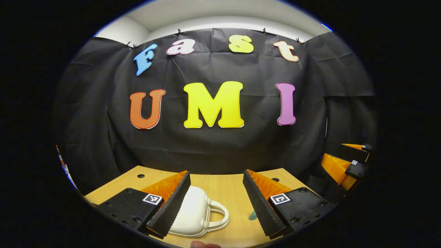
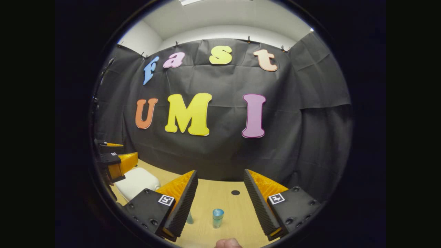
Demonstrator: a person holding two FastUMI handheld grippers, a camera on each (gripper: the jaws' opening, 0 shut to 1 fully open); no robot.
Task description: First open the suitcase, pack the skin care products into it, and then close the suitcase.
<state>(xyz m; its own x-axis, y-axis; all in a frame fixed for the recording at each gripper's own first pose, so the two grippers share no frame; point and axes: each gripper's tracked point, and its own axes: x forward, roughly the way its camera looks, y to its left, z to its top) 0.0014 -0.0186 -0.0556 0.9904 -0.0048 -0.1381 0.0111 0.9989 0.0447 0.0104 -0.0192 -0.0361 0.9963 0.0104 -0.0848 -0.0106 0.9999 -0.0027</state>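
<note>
Hovering over wooden table (image 1: 220, 187) with left gripper (image 1: 216, 199) spread wide; closed white suitcase (image 1: 193, 213) lying between and below its fingers. Right gripper (image 2: 220, 199) gaping too; small teal bottle (image 2: 217, 217) upright on table beneath it, suitcase off left.

A light wooden table (image 1: 220, 187) with round cable holes (image 2: 235, 192) stands before the black cloth wall (image 2: 220, 151); above it, a white ceiling (image 2: 220, 17).
</note>
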